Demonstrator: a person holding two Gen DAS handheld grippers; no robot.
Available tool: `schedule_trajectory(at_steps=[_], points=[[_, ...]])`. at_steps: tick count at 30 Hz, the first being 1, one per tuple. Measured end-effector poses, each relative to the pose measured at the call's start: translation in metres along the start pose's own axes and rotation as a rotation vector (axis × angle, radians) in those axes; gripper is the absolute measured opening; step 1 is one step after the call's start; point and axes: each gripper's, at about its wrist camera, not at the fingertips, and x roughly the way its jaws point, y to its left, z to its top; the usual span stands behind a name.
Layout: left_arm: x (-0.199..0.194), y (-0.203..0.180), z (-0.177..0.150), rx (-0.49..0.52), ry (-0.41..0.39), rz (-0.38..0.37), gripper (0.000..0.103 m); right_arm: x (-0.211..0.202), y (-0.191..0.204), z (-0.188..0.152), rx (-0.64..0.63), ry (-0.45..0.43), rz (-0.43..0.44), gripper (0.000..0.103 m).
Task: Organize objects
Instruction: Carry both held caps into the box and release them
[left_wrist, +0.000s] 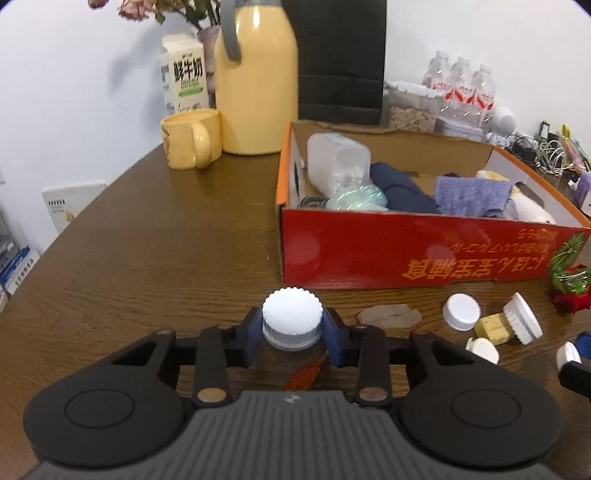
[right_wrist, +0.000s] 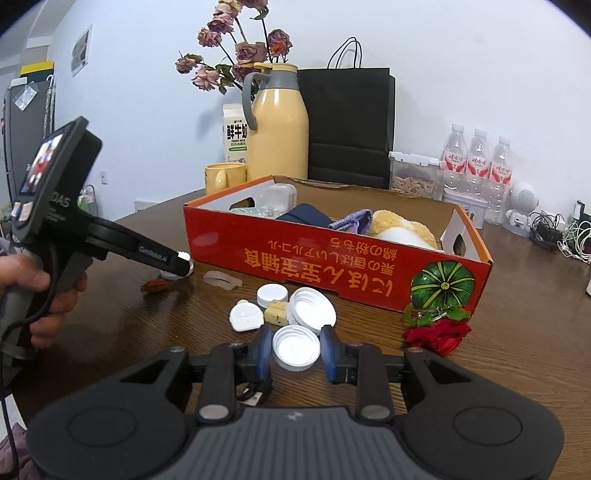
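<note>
While the left gripper (left_wrist: 291, 328) is clenched on a white ribbed cap (left_wrist: 291, 314), its blue pads pressing both sides of the cap's clear collar, the cap sits low over the brown wooden table (left_wrist: 147, 251), just in front of the red cardboard box (left_wrist: 406, 254). Whether the cap rests on the table or is lifted off it cannot be told. A reddish dried leaf (left_wrist: 306, 373) lies on the wood beneath the left gripper's fingers.

The right gripper (right_wrist: 295, 352) grasps a shallow white lid (right_wrist: 295, 347), hollow side up, between its blue pads. Just beyond it on the table lie a larger white lid (right_wrist: 312, 308), a small white cap (right_wrist: 272, 294), a pale yellow block (right_wrist: 276, 314) and a white rounded case (right_wrist: 245, 316), clustered and partly touching. A translucent scrap (right_wrist: 222, 280) lies near the box's front wall. A red rose (right_wrist: 439, 332) lies at the box's right corner.

Inside the box are a clear plastic container (left_wrist: 338, 162), a dark blue cloth (left_wrist: 399, 188), a purple towel (left_wrist: 469, 195) and a cream plush item (right_wrist: 402, 229). Behind the box stand a yellow thermos jug (right_wrist: 279, 129), a yellow mug (right_wrist: 225, 177), a milk carton (right_wrist: 234, 133), a black paper bag (right_wrist: 347, 125) and water bottles (right_wrist: 478, 158). A person's hand (right_wrist: 33, 291) holds the left gripper's handle.
</note>
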Motion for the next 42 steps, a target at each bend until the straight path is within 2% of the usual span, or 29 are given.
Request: schedule_trajectory(at_steps=[10, 16, 22, 29, 33, 37, 42], points=[[-0.035, -0.004, 0.007, -0.010, -0.106, -0.028, 0.036, -0.001, -0.008, 0.010, 0.003, -0.028, -0.021, 0.027], [-0.057, -0.018, 0.023, 0.010, -0.184, -0.067, 0.036, -0.003, -0.014, 0.032, -0.007, -0.091, -0.050, 0.027], [-0.057, -0.033, 0.052, 0.011, -0.239, -0.088, 0.036, 0.005, -0.020, 0.065, -0.021, -0.161, -0.077, 0.027], [-0.043, -0.055, 0.093, -0.023, -0.286, -0.099, 0.036, 0.033, -0.033, 0.109, -0.023, -0.206, -0.113, 0.027], [-0.021, -0.066, 0.114, -0.057, -0.304, -0.067, 0.036, 0.065, -0.044, 0.131, 0.006, -0.203, -0.136, 0.027], [0.008, -0.067, 0.120, -0.105, -0.291, -0.054, 0.036, 0.094, -0.059, 0.129, 0.066, -0.194, -0.152, 0.027], [0.035, -0.065, 0.109, -0.081, -0.215, -0.065, 0.036, 0.112, -0.069, 0.116, 0.081, -0.131, -0.129, 0.027]])
